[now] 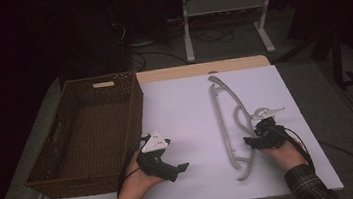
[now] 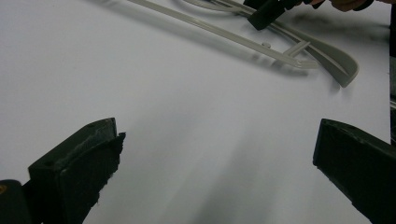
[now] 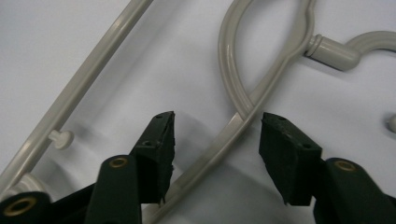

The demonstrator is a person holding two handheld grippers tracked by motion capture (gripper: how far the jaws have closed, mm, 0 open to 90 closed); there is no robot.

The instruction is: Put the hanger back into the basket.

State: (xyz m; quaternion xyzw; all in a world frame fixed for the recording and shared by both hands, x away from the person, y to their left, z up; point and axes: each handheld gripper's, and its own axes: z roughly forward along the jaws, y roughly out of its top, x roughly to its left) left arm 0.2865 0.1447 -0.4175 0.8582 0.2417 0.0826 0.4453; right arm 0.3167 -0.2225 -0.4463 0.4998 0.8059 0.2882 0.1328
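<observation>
A brown wicker basket [image 1: 87, 132] stands empty at the table's [image 1: 185, 103] left edge, while the left gripper [image 2: 215, 163] gapes wide over bare tabletop and the right gripper [image 3: 217, 140], jaws apart, straddles the grey hanger [image 1: 230, 123] near the right edge.

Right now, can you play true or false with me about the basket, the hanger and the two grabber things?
1. The brown basket has clothes in it. False: nothing can be seen inside it.
2. The grey hanger lies flat on the white table. True.
3. The right gripper has its jaws open on either side of the hanger's arm. True.
4. The left gripper is squeezing the hanger. False: its jaws are wide open over bare table, apart from the hanger.
5. The basket sits on the person's left side. True.
</observation>
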